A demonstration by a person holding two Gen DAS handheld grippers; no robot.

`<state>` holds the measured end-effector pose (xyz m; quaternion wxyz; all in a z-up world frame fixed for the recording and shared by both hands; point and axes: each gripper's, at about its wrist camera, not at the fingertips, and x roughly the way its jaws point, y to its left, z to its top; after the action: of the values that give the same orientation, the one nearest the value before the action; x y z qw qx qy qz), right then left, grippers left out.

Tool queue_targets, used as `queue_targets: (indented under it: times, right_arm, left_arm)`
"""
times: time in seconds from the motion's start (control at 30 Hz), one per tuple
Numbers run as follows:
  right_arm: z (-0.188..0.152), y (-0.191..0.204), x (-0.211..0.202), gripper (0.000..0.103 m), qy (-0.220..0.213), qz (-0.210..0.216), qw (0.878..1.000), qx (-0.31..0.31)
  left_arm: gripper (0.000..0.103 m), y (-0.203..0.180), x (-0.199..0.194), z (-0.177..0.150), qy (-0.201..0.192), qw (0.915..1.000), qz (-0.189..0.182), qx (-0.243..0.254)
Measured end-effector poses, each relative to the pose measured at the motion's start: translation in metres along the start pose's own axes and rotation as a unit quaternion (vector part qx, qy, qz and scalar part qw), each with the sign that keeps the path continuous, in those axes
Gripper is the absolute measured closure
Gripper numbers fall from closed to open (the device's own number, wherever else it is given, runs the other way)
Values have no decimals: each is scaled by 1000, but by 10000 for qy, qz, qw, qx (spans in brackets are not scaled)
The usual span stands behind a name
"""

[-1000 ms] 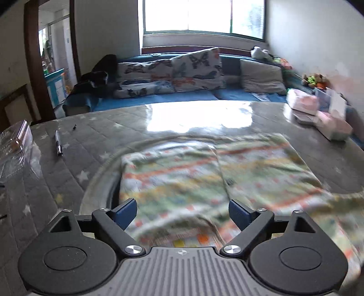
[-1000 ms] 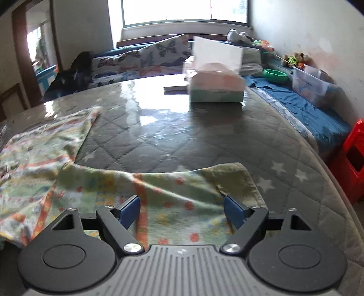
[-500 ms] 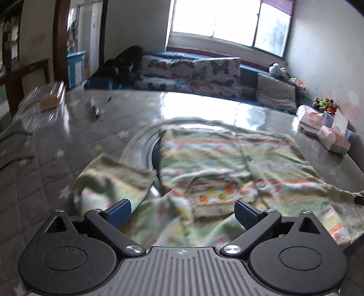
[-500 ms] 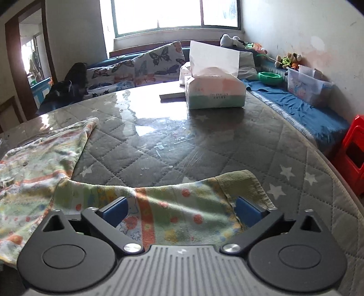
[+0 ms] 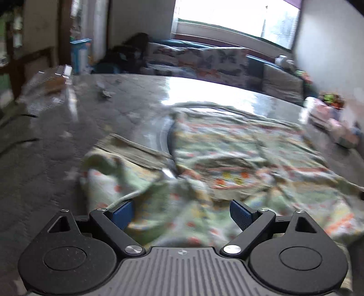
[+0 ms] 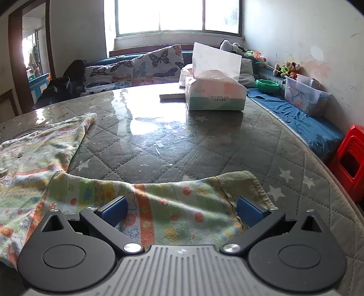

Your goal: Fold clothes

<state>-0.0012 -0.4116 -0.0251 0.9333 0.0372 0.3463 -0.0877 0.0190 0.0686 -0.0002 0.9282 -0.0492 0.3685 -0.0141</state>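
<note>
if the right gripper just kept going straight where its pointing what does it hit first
Most likely the patterned sleeve lying between the open right gripper's fingers, near its ribbed cuff; beyond that only the quilted table.

Bright window (image 6: 177, 16) above butterfly-cushioned sofa (image 6: 136, 68), scuffed white wall (image 6: 307, 34)

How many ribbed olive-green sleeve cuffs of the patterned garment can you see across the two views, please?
2. One cuff lies just ahead of the right gripper; the other cuff sits on the bunched sleeve ahead of the left gripper, blurred. Other ribbed edging may be hidden in folds.
</note>
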Motion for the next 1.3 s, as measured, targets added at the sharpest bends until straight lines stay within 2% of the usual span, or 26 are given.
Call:
queue_targets:
  times: [0.07,0.13,0.2,0.37,0.47,0.6,0.7,0.87,0.93,1.03,1.17,1.3]
  right_arm:
    - [0,0,0,0,-12,6,10000,6]
    - [0,0,0,0,-18,12,10000,13]
    - [-1,0,0,0,-24,13,10000,14]
    - [-1,-1,-1,0,-29,20,10000,19]
    - [-1,-1,-1,0,-29,18,10000,18]
    - [-1,-1,0,0,-30,12,10000,9]
    - [-1,-1,0,0,-25,12,10000,-9]
    - [5,4,-2,0,-31,-2,9999,-162]
    - [11,11,-6,0,-62,79,9996,-269]
    - [21,27,-11,0,-165,313,9980,-516]
    - [31,55,-10,0,-216,821,9931,-810]
    - [34,84,-4,0,-120,1258,9848,-1188]
  left_arm:
    - [11,7,-4,1,-226,9986,467,-129]
    - [10,14,-7,1,-436,9934,1036,-214]
    - [10,23,-7,0,-500,9876,1437,-376]
    - [10,44,-3,-4,-493,9782,1894,-689]
    - [10,59,-5,-3,-505,9744,1960,-981]
    - [10,79,-4,-4,-537,9637,2319,-1209]
    - [10,97,-1,-4,-443,9523,2742,-1263]
    - [9,118,-10,-6,-422,9412,3054,-1385]
    - [9,120,-15,-5,-420,9419,3021,-1408]
    - [9,108,-22,-4,-458,9514,2728,-1354]
    - [7,78,-24,0,-538,9688,2238,-922]
    - [7,59,-13,0,-509,9765,2023,-534]
